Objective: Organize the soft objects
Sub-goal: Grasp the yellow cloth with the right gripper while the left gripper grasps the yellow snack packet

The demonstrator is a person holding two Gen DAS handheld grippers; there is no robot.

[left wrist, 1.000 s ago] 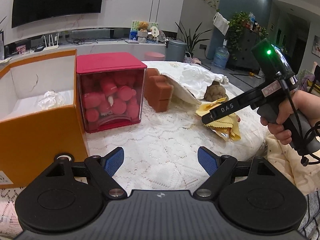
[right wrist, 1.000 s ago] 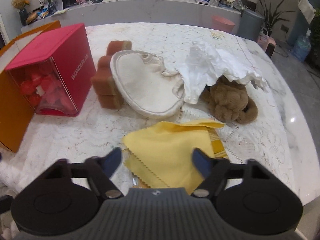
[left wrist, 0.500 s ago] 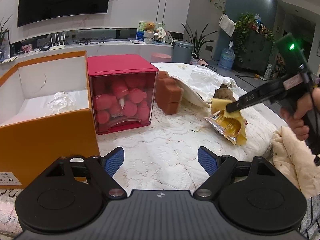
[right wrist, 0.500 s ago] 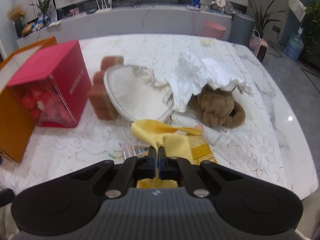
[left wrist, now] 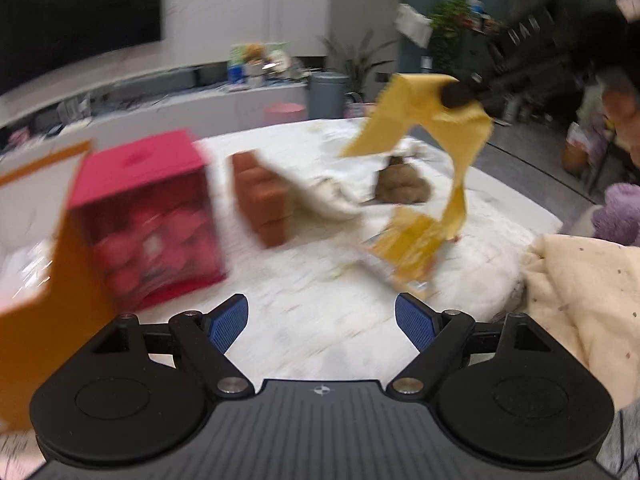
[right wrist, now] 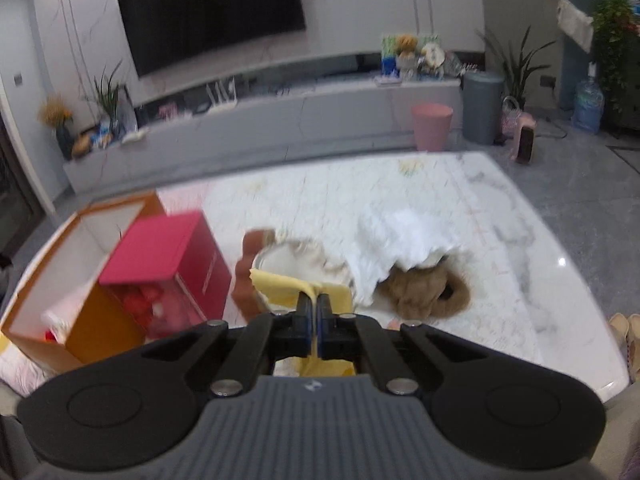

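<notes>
One yellow cloth [left wrist: 430, 120] is now up off the tabletop [left wrist: 320, 300], hanging in the air w/ its tail trailing down toward the yellow packet [left wrist: 408, 248] it lay on half a sec ago; right gripper [right wrist: 314, 312] has its jaws clamped on the cloth's fold. A sec ago those jaws were apart above it, so pick is done and transfer is next, prob. to the orange box [right wrist: 76, 264]. Left gripper [left wrist: 320, 322] hangs low w/ jaws apart, holding nothing. Orange box, left of the cloth, is open-topped w/ a clear crinkly item inside; red box [right wrist: 168, 268] just beside it holds red-pink round pieces, lid on. Brown plush [right wrist: 428, 292] sits right of the cloth, partly under white fabric [right wrist: 400, 244].
</notes>
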